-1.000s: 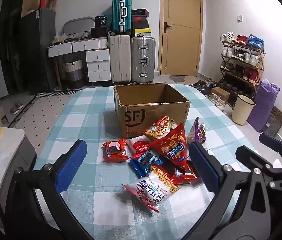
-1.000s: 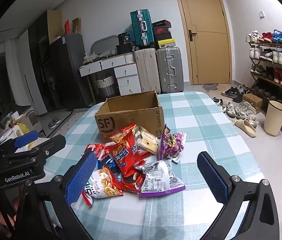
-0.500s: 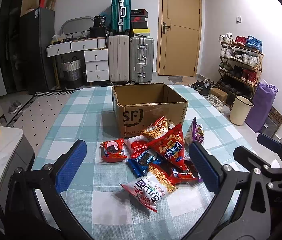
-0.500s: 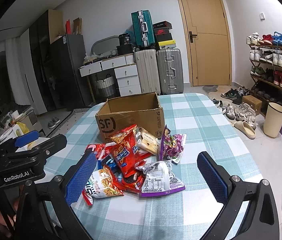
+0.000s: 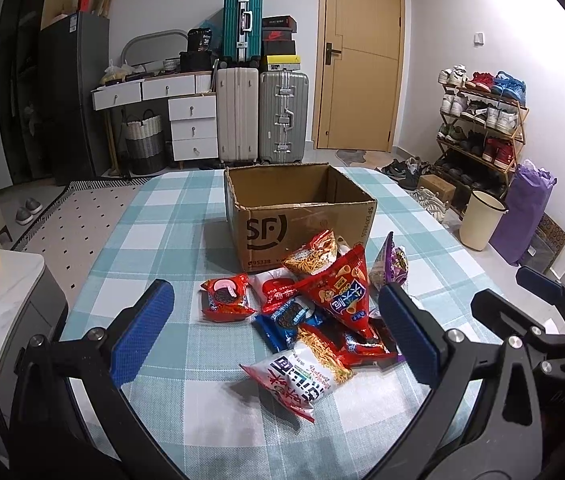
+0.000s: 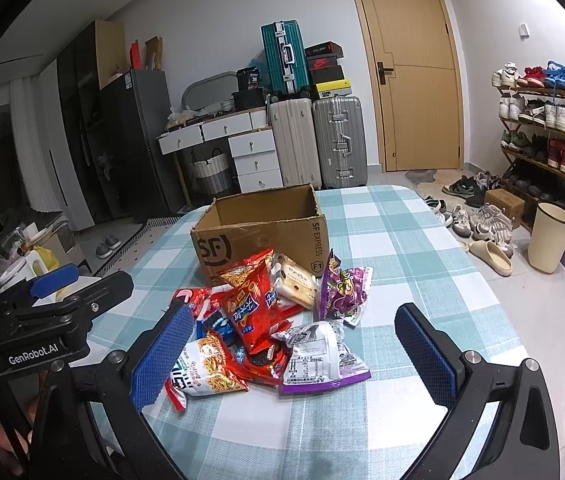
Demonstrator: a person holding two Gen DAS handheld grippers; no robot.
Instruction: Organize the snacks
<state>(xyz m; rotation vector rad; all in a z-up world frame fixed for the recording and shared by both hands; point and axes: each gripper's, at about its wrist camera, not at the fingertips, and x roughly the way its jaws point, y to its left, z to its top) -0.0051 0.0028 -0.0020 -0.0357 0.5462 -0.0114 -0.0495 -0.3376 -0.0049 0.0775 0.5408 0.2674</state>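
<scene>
A pile of snack packets lies on the checked tablecloth [image 5: 170, 232] in front of an open SF cardboard box [image 5: 302, 220], which also shows in the right wrist view [image 6: 260, 240]. The pile includes a red cookie packet [image 5: 227, 299], a red triangular chip bag [image 5: 342, 292], a white noodle packet [image 5: 302, 376] and purple bags [image 6: 344, 288]. My left gripper [image 5: 276, 336] is open and empty, just short of the pile. My right gripper [image 6: 296, 356] is open and empty, with the pile's near edge between its fingers. The box looks empty.
Suitcases [image 5: 262, 116] and white drawers [image 5: 192, 128] stand at the back wall beside a door. A shoe rack [image 5: 482, 120], a cream bin [image 5: 482, 220] and a purple bag [image 5: 526, 212] stand right of the table. The left gripper's body [image 6: 42, 320] shows at the left.
Both views shifted only slightly; the box and pile sit a little higher and farther in the left wrist view. Both grippers stay open. No packet has moved.
</scene>
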